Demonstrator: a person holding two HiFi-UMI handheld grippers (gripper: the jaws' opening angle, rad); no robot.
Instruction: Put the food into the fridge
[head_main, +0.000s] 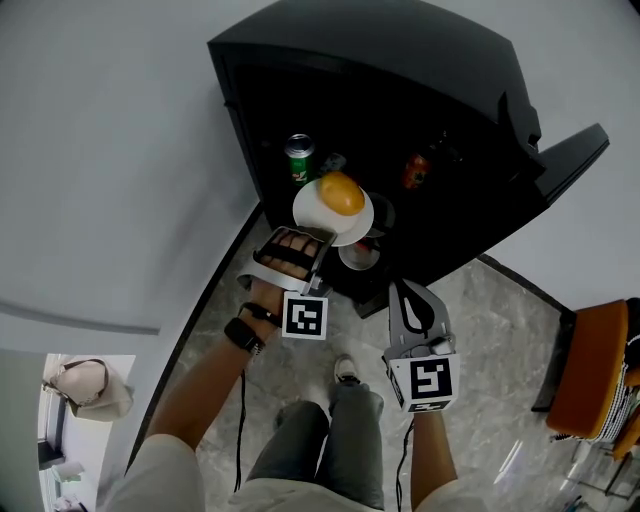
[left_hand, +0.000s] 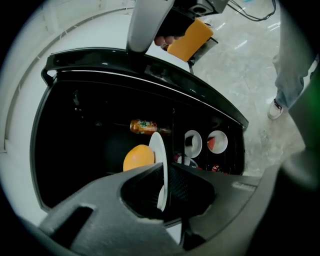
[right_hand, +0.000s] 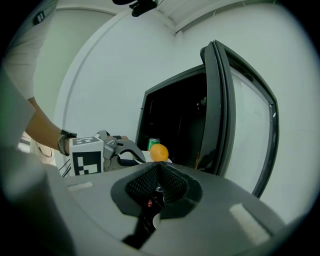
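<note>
My left gripper (head_main: 318, 238) is shut on the near rim of a white plate (head_main: 318, 214), and an orange (head_main: 342, 193) rests on that plate. The plate hangs just in front of the open black fridge (head_main: 400, 90). In the left gripper view the plate (left_hand: 161, 165) stands edge-on between the jaws, with the orange (left_hand: 138, 157) to its left. My right gripper (head_main: 408, 296) is lower right of the plate, jaws together and empty. The right gripper view shows the left gripper (right_hand: 120, 152), the orange (right_hand: 159, 152) and the fridge door (right_hand: 225, 115) standing open.
Inside the fridge stand a green can (head_main: 299, 157) and a bottle (left_hand: 144, 126) lying on a shelf. The door (head_main: 560, 160) swings out to the right, with round holders (left_hand: 217, 141) in its rack. An orange chair (head_main: 590, 370) stands at the right. My shoe (head_main: 346, 370) is on the marble floor.
</note>
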